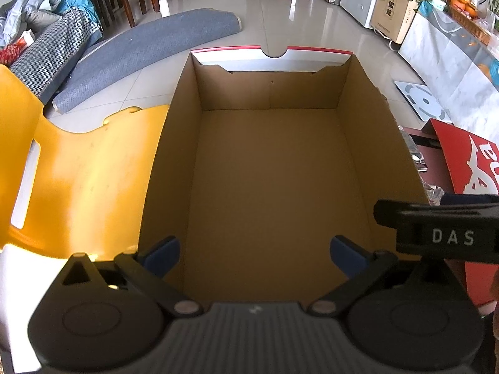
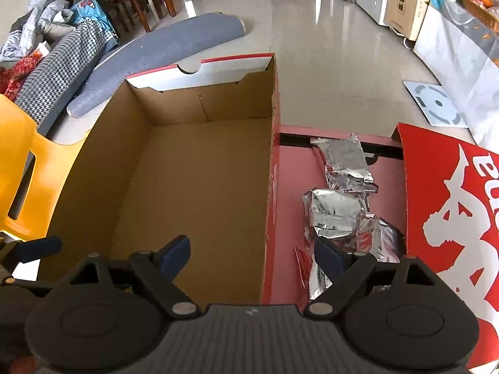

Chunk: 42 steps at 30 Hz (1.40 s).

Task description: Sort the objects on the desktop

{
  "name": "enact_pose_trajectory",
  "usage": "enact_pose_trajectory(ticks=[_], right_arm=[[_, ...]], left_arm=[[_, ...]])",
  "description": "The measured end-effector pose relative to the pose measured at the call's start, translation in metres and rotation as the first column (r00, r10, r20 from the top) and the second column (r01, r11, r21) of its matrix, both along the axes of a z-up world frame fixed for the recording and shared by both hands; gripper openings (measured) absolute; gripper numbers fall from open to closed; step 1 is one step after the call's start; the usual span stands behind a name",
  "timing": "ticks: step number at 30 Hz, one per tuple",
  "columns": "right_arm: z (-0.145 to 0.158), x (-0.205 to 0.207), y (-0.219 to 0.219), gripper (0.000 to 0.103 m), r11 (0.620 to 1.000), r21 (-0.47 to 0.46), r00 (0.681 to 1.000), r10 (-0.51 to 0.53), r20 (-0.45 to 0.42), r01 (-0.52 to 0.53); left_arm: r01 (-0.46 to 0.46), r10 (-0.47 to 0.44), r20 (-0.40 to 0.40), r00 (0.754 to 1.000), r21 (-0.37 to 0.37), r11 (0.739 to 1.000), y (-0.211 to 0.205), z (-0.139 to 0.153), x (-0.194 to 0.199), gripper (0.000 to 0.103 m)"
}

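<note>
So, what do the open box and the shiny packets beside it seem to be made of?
The open box looks like corrugated cardboard: matte brown inside, torn ragged edges, printed red outside. The shiny packets look like metallised foil or foil-laminated plastic: mirror-like silver, sharply creased and crumpled. Which of the two cannot be told.

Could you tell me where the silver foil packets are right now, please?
In the right wrist view, the silver foil packets lie on the pink surface, right of the cardboard box and left of the red lid.

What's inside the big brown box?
Nothing shows inside the cardboard box: its floor is bare in both views. The near corners hide behind the left gripper and right gripper. The silver packets lie outside, beside it.
</note>
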State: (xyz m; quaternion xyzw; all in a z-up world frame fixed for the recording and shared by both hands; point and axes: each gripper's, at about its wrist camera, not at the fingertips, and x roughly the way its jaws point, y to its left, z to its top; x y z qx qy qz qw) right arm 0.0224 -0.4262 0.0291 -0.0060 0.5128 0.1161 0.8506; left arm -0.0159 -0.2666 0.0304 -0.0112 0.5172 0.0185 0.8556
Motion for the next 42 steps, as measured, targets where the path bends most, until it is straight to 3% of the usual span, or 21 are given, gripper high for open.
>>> enact_pose_trajectory(ticks=[18,42], right_arm=[[-0.006,-0.001,0.011,0.087,0.999,-0.029,1.000,0.016,-0.020,-0.016],[-0.002,-0.001,0.003,0.087,1.000,0.026,1.000,0.013,-0.024,-0.012]], left_arm=[[-0.007,0.007,-0.014,1.000,0.008,1.000,0.004,-0.004,-0.002,0.103],[-0.020,0.020,0.005,1.000,-0.017,1.000,-0.001,0.002,-0.004,0.103]])
